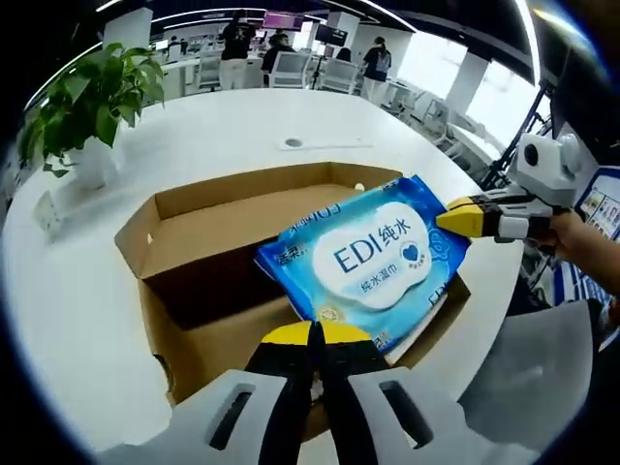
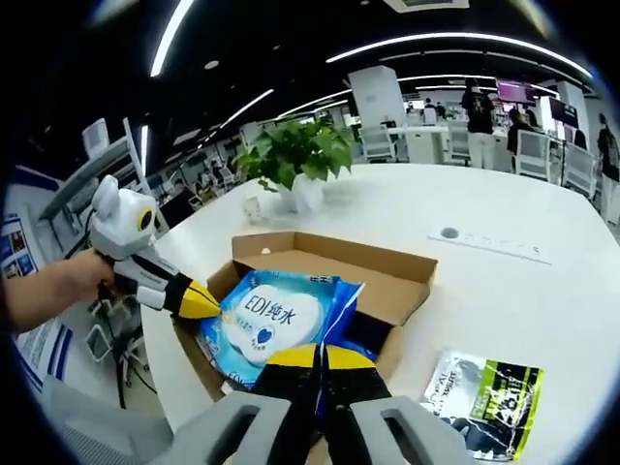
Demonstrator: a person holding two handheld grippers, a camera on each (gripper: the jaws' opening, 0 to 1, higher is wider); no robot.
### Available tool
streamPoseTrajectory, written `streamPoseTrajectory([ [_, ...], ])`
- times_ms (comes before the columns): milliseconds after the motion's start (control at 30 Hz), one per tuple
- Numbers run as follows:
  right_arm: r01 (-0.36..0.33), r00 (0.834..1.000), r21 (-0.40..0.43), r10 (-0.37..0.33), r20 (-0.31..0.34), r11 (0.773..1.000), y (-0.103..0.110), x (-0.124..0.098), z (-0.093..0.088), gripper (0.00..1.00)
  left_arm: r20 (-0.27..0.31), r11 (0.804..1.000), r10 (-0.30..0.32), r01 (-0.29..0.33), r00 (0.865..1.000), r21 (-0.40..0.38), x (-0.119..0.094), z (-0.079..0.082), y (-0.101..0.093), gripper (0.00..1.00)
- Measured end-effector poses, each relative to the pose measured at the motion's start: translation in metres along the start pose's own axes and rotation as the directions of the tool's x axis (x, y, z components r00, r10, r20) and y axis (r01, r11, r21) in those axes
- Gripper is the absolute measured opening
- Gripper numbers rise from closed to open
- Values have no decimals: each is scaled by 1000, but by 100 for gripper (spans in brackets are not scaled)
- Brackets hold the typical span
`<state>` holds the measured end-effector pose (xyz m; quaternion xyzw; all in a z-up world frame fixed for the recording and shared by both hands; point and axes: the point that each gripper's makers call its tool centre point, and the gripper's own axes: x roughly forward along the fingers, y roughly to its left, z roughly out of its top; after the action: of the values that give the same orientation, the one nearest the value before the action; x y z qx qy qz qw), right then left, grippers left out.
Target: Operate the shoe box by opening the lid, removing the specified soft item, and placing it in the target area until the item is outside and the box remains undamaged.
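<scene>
both grippers, left [image 1: 313, 334] and right [image 2: 320, 356], pinched the wipes [image 1: 373, 257] above the open box [image 1: 184, 257]; next, carry them to the desk [image 1: 87, 320].

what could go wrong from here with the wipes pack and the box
1. Both grippers, the left and the right, pinch the blue wipes pack by its edges above the open cardboard box. If they pull apart, the soft wrapper may tear or slip free.
2. The pack hangs low over the box's flaps, so dragging it sideways could bend a flap.
3. A black and green packet already lies on the white table and could be bumped.
</scene>
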<state>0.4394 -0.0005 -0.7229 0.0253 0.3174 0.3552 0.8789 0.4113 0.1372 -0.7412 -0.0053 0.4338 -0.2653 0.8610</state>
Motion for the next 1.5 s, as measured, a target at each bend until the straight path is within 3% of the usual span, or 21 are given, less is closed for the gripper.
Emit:
streamPoseTrajectory([
  [800, 77, 997, 48, -77, 17, 996, -47, -52, -8, 0, -2, 993, -68, 68, 998, 99, 24, 32, -58, 0],
  [1500, 129, 991, 71, -130, 7, 989, -92, -84, -19, 0, -7, 985, -113, 113, 994, 127, 55, 46, -99, 0],
])
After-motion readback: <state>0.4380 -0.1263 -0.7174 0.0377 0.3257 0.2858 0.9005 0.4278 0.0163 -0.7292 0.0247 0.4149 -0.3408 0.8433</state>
